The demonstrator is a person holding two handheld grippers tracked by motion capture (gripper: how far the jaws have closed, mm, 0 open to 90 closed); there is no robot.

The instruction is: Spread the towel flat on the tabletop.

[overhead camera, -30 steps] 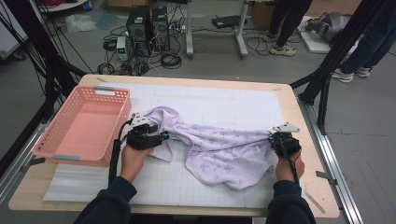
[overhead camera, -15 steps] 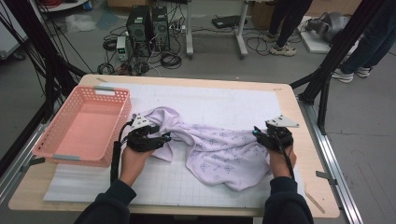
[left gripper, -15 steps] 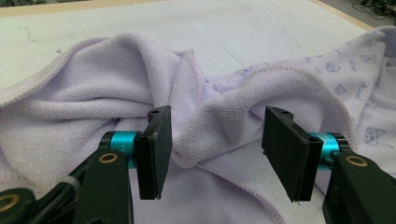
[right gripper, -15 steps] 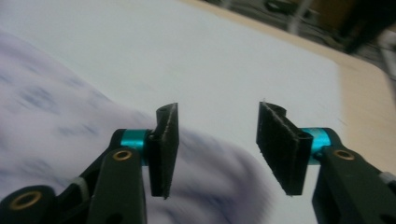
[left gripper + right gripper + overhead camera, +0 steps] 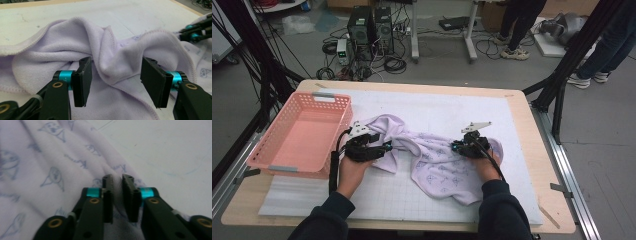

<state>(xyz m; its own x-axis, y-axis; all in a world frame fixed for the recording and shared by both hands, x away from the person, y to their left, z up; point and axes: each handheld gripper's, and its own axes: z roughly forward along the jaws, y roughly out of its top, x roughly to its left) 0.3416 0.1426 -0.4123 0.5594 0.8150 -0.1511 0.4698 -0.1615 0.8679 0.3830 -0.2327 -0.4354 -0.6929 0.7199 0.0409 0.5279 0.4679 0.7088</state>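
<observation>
A pink plastic basket (image 5: pixel 299 131) sits at the left edge of a white mat (image 5: pixel 432 107) on a wooden table (image 5: pixel 532 125). Just right of it, the left gripper (image 5: pixel 384 146) rests on a crumpled lilac towel (image 5: pixel 437 162) (printed with small blue drawings), its jaws standing apart around a raised fold without pressing it. Farther right, the right gripper (image 5: pixel 455 147) has just been closing, and its jaws now pinch a thin fold of the towel's right side.
</observation>
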